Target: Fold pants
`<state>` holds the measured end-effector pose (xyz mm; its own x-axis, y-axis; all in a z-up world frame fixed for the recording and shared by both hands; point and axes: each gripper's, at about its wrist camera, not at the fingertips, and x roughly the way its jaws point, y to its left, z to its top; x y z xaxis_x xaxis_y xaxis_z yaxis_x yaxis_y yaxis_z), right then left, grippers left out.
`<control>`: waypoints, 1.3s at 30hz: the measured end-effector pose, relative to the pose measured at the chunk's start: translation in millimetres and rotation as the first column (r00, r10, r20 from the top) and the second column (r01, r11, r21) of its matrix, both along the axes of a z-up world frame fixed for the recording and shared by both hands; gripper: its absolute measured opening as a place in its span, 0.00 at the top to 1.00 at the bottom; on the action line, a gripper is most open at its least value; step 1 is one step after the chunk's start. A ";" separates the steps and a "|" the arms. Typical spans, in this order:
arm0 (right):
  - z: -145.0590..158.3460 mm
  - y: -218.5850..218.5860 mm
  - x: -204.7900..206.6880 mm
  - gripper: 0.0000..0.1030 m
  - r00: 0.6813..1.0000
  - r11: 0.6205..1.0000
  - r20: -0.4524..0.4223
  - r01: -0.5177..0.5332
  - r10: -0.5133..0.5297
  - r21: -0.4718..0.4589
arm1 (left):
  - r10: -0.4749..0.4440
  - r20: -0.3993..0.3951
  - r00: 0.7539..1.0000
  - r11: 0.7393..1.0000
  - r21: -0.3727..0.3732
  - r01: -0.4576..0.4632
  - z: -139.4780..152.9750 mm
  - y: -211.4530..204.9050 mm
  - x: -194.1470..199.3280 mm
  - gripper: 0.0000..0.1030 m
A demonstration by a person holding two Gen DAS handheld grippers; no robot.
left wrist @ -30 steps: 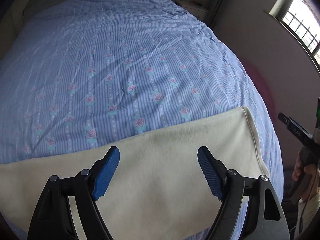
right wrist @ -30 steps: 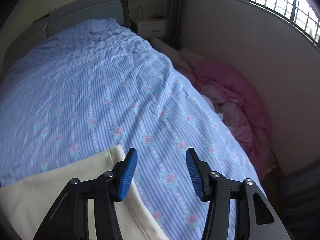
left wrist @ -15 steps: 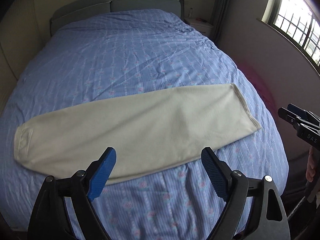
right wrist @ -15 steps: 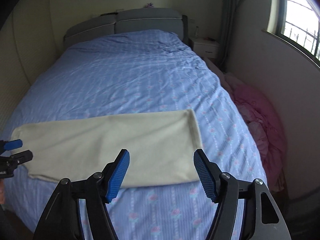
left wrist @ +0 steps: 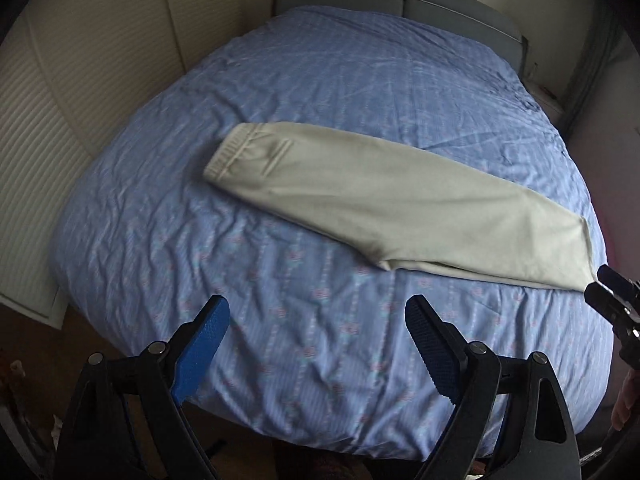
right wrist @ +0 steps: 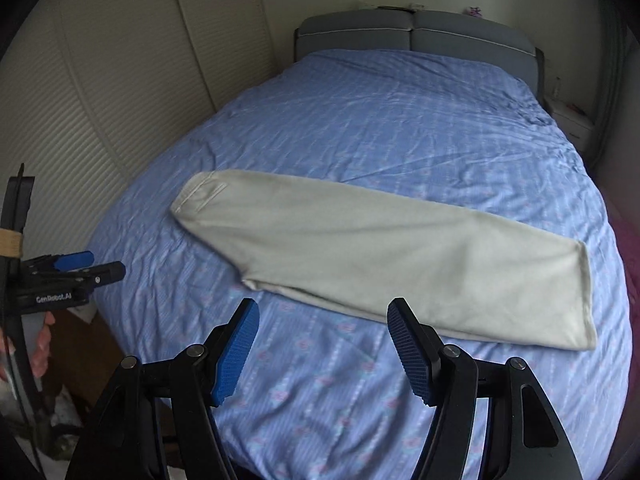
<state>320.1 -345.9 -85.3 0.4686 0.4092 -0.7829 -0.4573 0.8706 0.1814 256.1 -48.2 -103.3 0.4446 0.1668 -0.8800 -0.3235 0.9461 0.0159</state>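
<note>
Presently, both views look down over the foot of a bed (left wrist: pixel 280 320) with a blue striped, rose-patterned cover; pale slatted wardrobe doors (right wrist: pixel 80 120) stand along its left side and a grey padded headboard (right wrist: pixel 416 36) closes the far end.

Left to right: the left hand-held gripper (left wrist: pixel 316 344) hangs over the bed's near edge, jaws wide and opening, nothing between the blue pads (left wrist: pixel 200 348). It also shows at the left edge of the right wrist view (right wrist: pixel 86 266), held by a hand (right wrist: pixel 40 344).

The pants (right wrist: pixel 380 256) lie flat across the middle of the bed, cream, folded lengthwise into one long band. The waistband end (left wrist: pixel 236 156) points toward the wardrobe side; the hem end (right wrist: pixel 584 296) lies near the bed's right edge. The band runs diagonally, the waistband farther from the cameras than the hem.

The right hand-held gripper (right wrist: pixel 322 346) hovers above the cover just short of the pants' near edge, jaws apart and empty, not touching the cloth. Its tip (left wrist: pixel 612 292) appears at the right edge of the left wrist view, close to the hem corner; contact there cannot be told, possibly only overlap in the view.
</note>
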 end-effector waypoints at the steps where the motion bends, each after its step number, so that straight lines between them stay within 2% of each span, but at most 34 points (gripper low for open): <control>1: -3.1 15.5 -2.6 0.35 1.000 1.000 -0.011 -0.022 0.022 0.007 | 0.014 -0.001 1.000 1.000 0.006 -0.014 -2.2 14.4 -3.2 0.13; 4: -18.3 61.1 -5.9 0.35 0.996 0.998 -0.057 -0.068 0.068 0.004 | 0.003 -0.017 1.000 1.000 0.007 -0.003 -15.8 50.2 -5.8 0.11; 7: -34.8 100.4 -4.7 0.35 0.993 0.997 -0.091 -0.072 0.070 -0.019 | -0.046 -0.053 0.998 0.998 0.046 0.048 -33.6 73.4 3.8 0.11; 11: -64.9 138.6 4.4 0.35 0.985 0.998 -0.157 -0.062 0.065 0.023 | -0.098 -0.063 0.993 0.994 0.043 0.101 -54.4 90.0 16.1 0.11; 14: -93.8 164.6 14.0 0.36 0.973 0.997 -0.221 -0.065 0.072 0.036 | -0.061 -0.055 0.997 0.998 0.003 0.062 -69.8 97.8 20.8 0.11; 18: -132.9 190.8 32.0 0.37 0.955 0.993 -0.272 -0.110 0.120 0.051 | 0.034 -0.064 0.997 0.997 -0.070 -0.038 -93.0 103.6 21.2 0.11; 20: -153.5 199.1 41.5 0.41 0.943 0.990 -0.301 -0.135 0.141 0.042 | 0.071 -0.066 0.995 0.991 -0.107 -0.078 -101.7 103.4 17.9 0.11; 22: -170.7 205.5 50.2 0.43 0.934 0.988 -0.323 -0.150 0.151 0.028 | 0.100 -0.067 0.993 0.988 -0.112 -0.107 -109.8 102.0 14.3 0.11; 28: -203.1 213.4 71.7 0.45 0.918 0.982 -0.356 -0.187 0.173 -0.004 | 0.207 -0.088 0.974 0.965 -0.144 -0.218 -123.9 98.4 2.2 0.11; 31: -210.4 216.7 79.8 0.45 0.921 0.979 -0.344 -0.203 0.181 -0.028 | 0.232 -0.098 0.968 0.958 -0.147 -0.244 -127.0 95.1 0.5 0.11; 33: -216.7 219.1 83.7 0.45 0.924 0.973 -0.336 -0.219 0.181 -0.079 | 0.240 -0.098 0.966 0.957 -0.142 -0.253 -126.3 92.6 0.3 0.11; 35: -223.3 221.5 86.7 0.47 0.916 0.971 -0.357 -0.227 0.184 -0.082 | 0.240 -0.095 0.966 0.958 -0.141 -0.252 -124.0 91.1 1.6 0.11; 39: -205.8 231.5 79.8 0.50 0.931 0.958 -0.264 -0.279 0.253 -0.065 | 0.242 -0.087 0.966 0.960 -0.126 -0.251 -122.0 87.5 2.4 0.11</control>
